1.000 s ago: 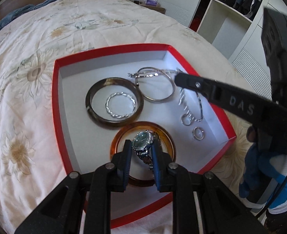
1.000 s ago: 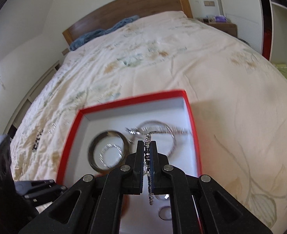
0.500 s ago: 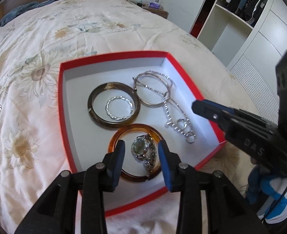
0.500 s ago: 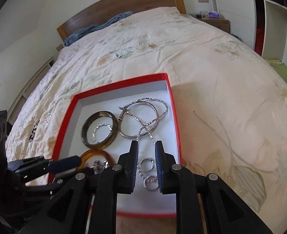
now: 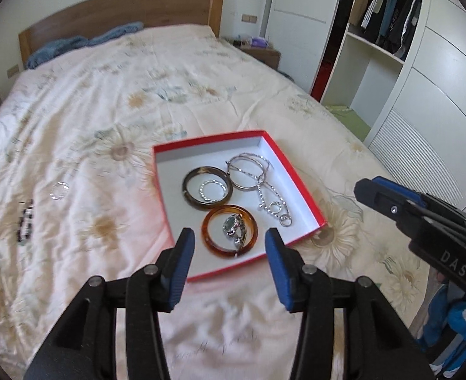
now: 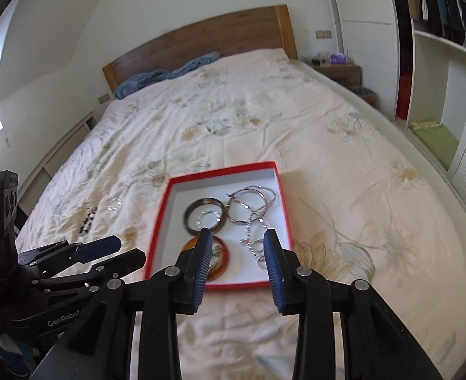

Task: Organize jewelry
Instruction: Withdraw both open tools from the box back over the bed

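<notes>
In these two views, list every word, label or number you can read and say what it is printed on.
"DAS" - on the right gripper body, left wrist view.
"GenRobot" - on the left gripper body, right wrist view; it may run on out of sight.
Small print under it: too small to read.

Watch and chain released, both grippers apparently withdrawn

Bright daylight, slight blur, fisheye-warped edges
</notes>
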### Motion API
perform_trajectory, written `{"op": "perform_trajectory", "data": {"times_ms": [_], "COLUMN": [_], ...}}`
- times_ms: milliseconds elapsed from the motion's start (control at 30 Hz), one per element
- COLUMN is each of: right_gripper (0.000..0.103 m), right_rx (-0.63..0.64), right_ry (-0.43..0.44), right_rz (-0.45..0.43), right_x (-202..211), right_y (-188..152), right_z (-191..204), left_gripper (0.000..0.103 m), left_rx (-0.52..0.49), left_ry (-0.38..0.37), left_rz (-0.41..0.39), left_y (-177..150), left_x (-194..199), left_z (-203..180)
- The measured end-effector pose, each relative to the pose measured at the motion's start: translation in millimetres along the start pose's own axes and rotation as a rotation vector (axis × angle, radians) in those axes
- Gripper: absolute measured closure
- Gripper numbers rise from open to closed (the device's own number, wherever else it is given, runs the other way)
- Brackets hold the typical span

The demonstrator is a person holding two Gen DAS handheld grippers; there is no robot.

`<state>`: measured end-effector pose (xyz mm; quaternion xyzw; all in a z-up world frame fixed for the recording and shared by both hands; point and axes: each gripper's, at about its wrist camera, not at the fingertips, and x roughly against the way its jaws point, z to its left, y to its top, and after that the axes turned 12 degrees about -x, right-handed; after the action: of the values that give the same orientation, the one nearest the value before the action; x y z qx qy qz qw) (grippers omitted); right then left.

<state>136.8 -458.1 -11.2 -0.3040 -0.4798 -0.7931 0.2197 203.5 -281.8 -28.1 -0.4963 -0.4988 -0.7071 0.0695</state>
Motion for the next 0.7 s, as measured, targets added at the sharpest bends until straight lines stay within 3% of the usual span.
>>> {"op": "perform_trajectory", "data": {"times_ms": [333, 700], "right_gripper": [0.066, 0.066], "right_rx": [0.057, 0.133], "right_ry": [0.054, 0.108], "right_rz": [-0.053, -0.079], "right_x": [65, 104], "right_y": [-30, -63], "right_z": [58, 117], "left_gripper": [0.058, 0.058], "left_rx": [-0.004, 0.033], "left_ry": [0.089, 0.158], "left_rz": [-0.095, -0.159], "left_y": [-30, -70], "left_x": [89, 155], "left_z": [10, 33]}}
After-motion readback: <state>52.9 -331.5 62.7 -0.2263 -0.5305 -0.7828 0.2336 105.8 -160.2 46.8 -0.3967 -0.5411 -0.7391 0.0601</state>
